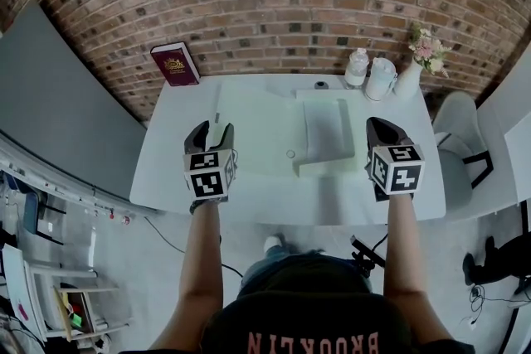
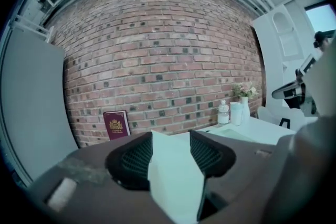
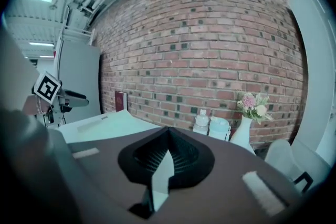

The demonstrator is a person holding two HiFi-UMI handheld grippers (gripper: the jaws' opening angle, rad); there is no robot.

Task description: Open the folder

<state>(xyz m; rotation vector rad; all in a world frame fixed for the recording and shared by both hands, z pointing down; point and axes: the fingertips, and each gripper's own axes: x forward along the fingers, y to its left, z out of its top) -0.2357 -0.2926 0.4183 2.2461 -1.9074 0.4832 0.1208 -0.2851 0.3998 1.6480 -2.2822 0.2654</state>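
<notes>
1. Folder [image 1: 274, 133], pale green, lay flat at the middle of the white tabletop [image 1: 170, 174]; whether its cover was open could not be settled.
2. Left gripper [image 2: 170, 136] was held over the tabletop near the folder's left edge, its jaws standing well apart with nothing between them.
3. Right gripper [image 3: 168, 131] was held just beside the folder's right edge, its jaw tips brought together and empty.
4. Neither gripper touched the folder.
5. Red book [image 1: 175, 64] leaned against the brick wall [image 1: 282, 4] at the far left corner.
6. Two bottles [image 1: 357, 67] and a vase of flowers [image 1: 408, 77] stood at the far right.
</notes>
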